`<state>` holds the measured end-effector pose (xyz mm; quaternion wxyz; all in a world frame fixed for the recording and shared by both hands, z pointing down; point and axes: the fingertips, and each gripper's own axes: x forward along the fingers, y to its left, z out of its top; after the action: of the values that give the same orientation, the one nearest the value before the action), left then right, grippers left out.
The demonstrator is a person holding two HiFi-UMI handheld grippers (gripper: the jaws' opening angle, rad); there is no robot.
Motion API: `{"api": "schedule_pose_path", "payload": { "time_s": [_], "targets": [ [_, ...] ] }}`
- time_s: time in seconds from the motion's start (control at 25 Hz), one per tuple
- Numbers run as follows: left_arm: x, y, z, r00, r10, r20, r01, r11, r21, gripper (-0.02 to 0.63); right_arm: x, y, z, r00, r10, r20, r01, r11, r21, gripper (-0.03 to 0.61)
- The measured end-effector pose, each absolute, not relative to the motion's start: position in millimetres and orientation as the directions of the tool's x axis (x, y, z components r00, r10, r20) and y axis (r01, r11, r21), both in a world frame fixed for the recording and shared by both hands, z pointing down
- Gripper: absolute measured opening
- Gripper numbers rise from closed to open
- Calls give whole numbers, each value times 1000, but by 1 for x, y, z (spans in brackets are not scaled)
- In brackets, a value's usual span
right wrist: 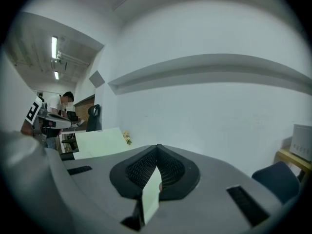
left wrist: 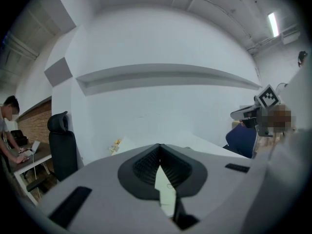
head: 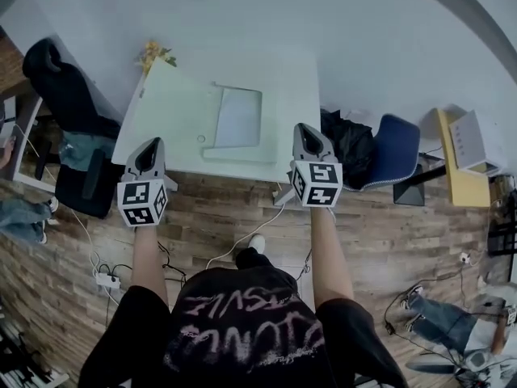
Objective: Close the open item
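An open pale grey laptop (head: 237,124) sits on the white table (head: 174,111), its lid raised. In the head view both grippers hover over the table's near edge, short of the laptop. My left gripper (head: 151,147) is to the laptop's lower left, with its jaws shut and nothing between them. My right gripper (head: 307,132) is just right of the laptop, also shut and empty. In the left gripper view the closed tips (left wrist: 159,147) point over the table. In the right gripper view the closed tips (right wrist: 157,147) point toward the white wall.
A black office chair (head: 69,95) stands left of the table. At the right are a black bag (head: 351,144) and a blue chair (head: 396,152). Yellow flowers (head: 153,53) lie at the table's far left corner. A power strip (head: 105,280) and cables lie on the wood floor.
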<state>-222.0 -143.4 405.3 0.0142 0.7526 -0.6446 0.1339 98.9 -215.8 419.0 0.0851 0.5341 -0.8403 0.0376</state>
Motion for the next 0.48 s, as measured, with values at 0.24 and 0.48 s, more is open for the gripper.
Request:
{"api": "schedule_pose_path", "payload": {
  "time_s": [0.24,0.48],
  "targets": [
    [-220,-167,404,70,-971,229,-980,-110,-167,2,101,-256,430,-463,-863,200,-880,474,7,9],
    [-224,-177,406,27,-968,251,-980,-75,-185,2,100,-279,439,-487,-849,208,-869,494,-18,9]
  ]
}}
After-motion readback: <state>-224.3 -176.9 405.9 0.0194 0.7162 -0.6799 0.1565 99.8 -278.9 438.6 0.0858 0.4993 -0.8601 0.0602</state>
